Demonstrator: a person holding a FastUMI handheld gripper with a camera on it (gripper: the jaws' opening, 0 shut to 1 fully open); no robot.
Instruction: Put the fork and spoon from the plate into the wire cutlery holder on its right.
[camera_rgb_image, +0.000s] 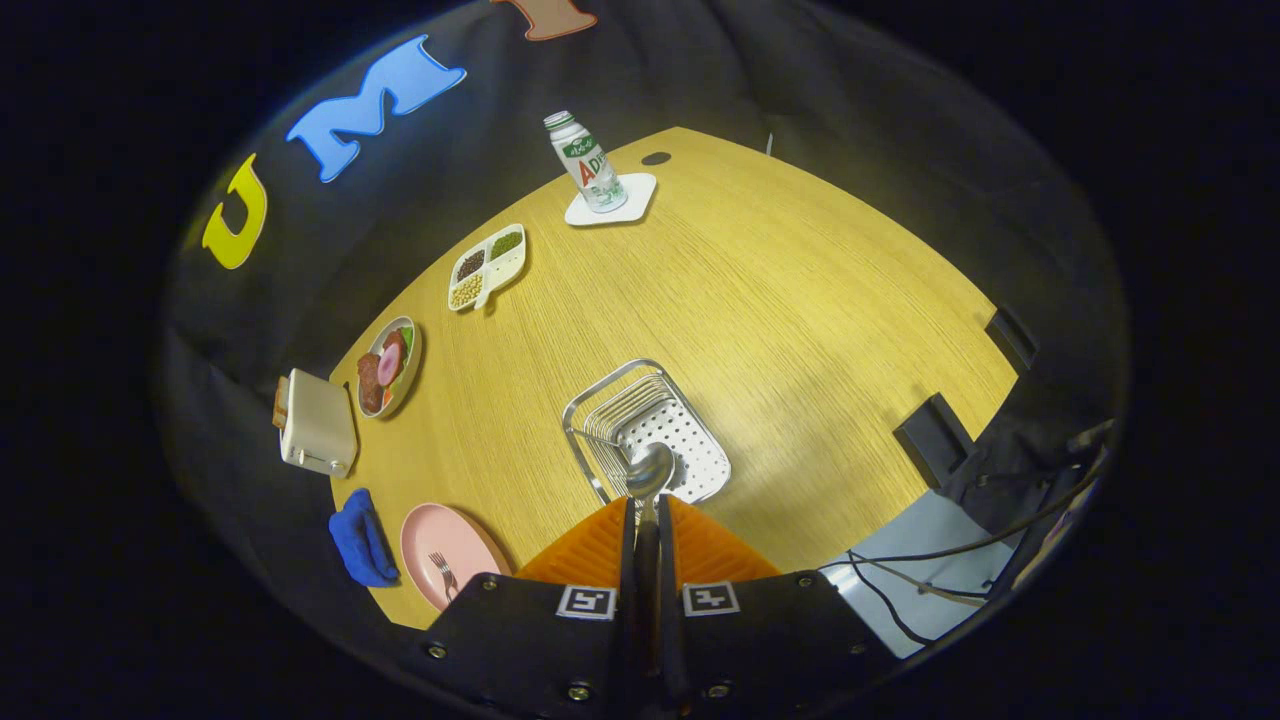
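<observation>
Gripper fingers are pressed nearly together on the handle of the spoon; the dark handle runs back through the narrow gap between them, both fingers bearing on it. The bowl sticks out just ahead of the fingertips, pointing forward.

The spoon bowl hangs over the near edge of the wire cutlery holder, above its perforated white base. Holding by the handle end leaves the bowl free to go in first, which suits lowering it between the wires. Whether the bowl already touches the rack cannot be told.

The fork lies on the pink plate, tines away from the handle end near the rim. The plate sits well off to the left of the fingers, the holder on its right as the task wants.

Judgement: spoon is in transfer, fork remains to be carried.

Elsewhere on the wooden table: blue cloth touching the plate's far side, toaster, bottle on a white coaster.
</observation>
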